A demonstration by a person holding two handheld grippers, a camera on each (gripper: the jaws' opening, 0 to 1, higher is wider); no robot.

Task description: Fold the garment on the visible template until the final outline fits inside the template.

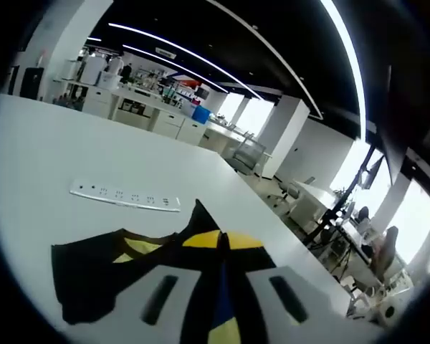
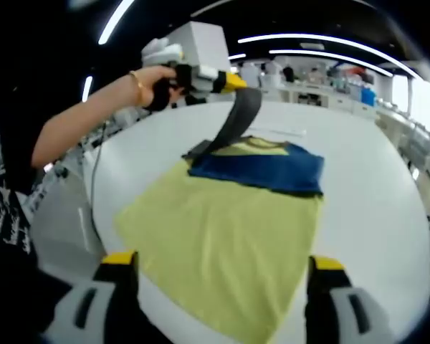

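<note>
In the right gripper view, a person's hand at the upper left holds the left tongs raised above the white surface, and a dark strip of the garment hangs from their tip down to the rest of the cloth, so they are clamped on the garment. The garment, blue and black with a yellow patch, lies folded at the far end of the pale yellow template, which is spread flat across the middle of the surface. The right tongs stand wide apart at the bottom of this view, holding nothing, above the template's near edge. In the left gripper view, black and yellow cloth runs up between the 2 grey jaws, with a white power strip lying beyond it on the surface.
</note>
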